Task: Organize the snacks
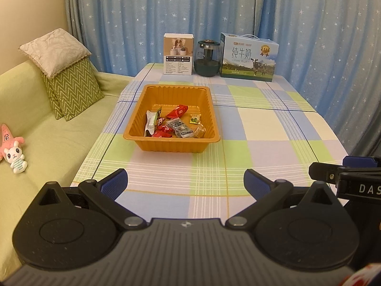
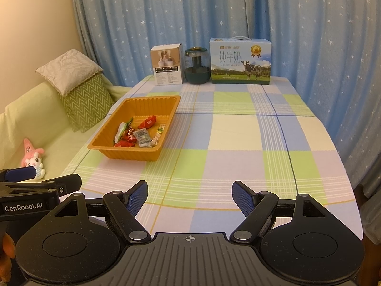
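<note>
Orange plastic marks the snack tray, a ribbed rectangular bin that sits on the checked tablecloth ahead of the left gripper and ahead and to the left of the right gripper. Far to the left of both tools, a green sofa carries stacked cushions and a pink and white plush toy. Inside the tray lie the snacks: a white and green packet at the left, several red wrappers, a grey packet in the middle, and a small yellow and green packet toward the right wall. Both grippers hang over the near edge of the table, well short of the tray. Each has its blue-padded jaws spread wide with only bare cloth between them, so neither tool has hold of anything. Beyond the tray, along the far edge of the table, stand a white product box, a dark green glass jar, and, farthest right, a milk carton case with a cow printed on it. Blue curtains with white stars hang behind them.
</note>
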`<action>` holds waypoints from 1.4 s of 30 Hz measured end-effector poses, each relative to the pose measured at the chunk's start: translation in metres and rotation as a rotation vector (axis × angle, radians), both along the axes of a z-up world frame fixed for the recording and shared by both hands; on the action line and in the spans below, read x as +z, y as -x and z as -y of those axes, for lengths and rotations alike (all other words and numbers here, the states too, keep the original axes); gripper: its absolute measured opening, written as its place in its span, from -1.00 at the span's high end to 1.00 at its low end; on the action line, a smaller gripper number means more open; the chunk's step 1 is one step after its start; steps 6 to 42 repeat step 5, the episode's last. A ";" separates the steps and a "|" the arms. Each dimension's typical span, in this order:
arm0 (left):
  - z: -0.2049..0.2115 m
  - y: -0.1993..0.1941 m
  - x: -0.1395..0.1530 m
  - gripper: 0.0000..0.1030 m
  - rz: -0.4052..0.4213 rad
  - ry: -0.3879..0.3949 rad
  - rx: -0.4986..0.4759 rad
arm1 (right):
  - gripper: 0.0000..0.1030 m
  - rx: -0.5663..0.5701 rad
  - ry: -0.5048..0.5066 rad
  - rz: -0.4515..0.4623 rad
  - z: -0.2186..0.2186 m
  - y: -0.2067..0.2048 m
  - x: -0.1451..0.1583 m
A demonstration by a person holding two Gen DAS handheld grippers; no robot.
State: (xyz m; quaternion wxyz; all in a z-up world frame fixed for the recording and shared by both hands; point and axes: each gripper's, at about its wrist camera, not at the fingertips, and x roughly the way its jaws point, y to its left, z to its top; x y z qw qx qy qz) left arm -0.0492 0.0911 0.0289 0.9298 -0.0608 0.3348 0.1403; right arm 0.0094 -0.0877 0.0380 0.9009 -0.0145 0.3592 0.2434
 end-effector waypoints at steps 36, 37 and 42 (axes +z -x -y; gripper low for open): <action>-0.001 0.003 0.000 -1.00 0.011 0.003 0.007 | -0.51 -0.002 -0.006 0.002 0.001 -0.001 -0.001; -0.001 0.003 0.000 -1.00 0.011 0.003 0.007 | -0.51 -0.002 -0.006 0.002 0.001 -0.001 -0.001; -0.001 0.003 0.000 -1.00 0.011 0.003 0.007 | -0.51 -0.002 -0.006 0.002 0.001 -0.001 -0.001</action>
